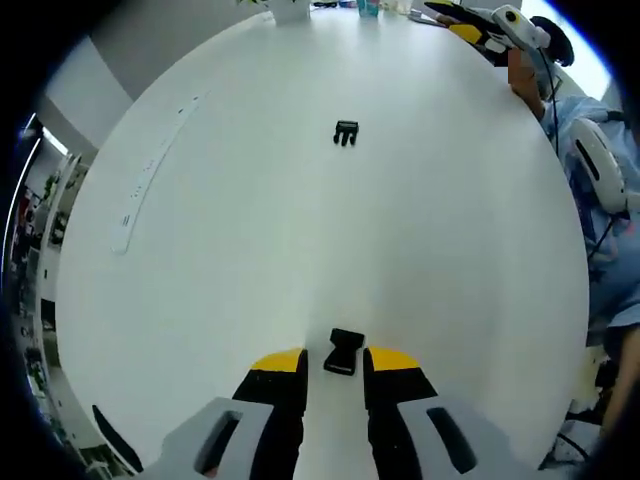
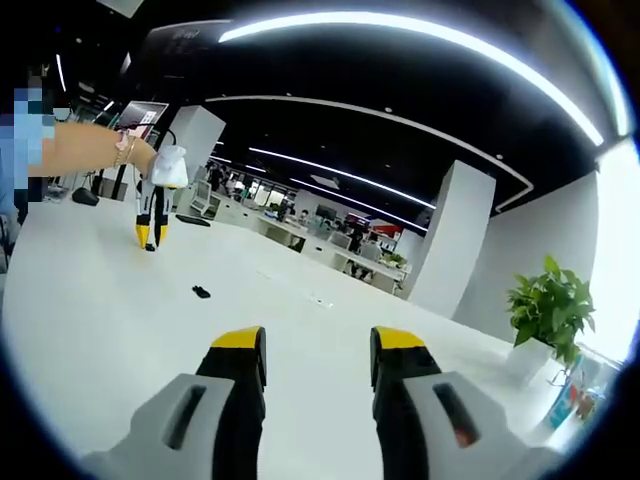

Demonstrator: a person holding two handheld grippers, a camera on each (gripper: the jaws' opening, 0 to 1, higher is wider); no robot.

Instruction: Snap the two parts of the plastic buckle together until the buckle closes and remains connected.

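On the white table [image 1: 250,250], one black buckle part [image 1: 342,352] lies between the yellow tips of my left gripper [image 1: 336,360], whose jaws stand wider than the part and do not touch it. The other black buckle part [image 1: 346,132] lies farther out on the table. My right gripper [image 2: 318,350] is open with nothing between its jaws, held above the table and facing across the room. It also appears at the table's far edge [image 1: 462,28]. In the right gripper view a hand holds the left gripper [image 2: 150,238] pointing down at the table, with a small black buckle part [image 2: 201,292] nearby.
A long clear strip [image 1: 150,170] lies on the table's left side. Small items [image 1: 368,8] stand at the far edge. A person in a light blue sleeve [image 1: 605,150] is at the right. A potted plant [image 2: 548,300] stands at the table's right end.
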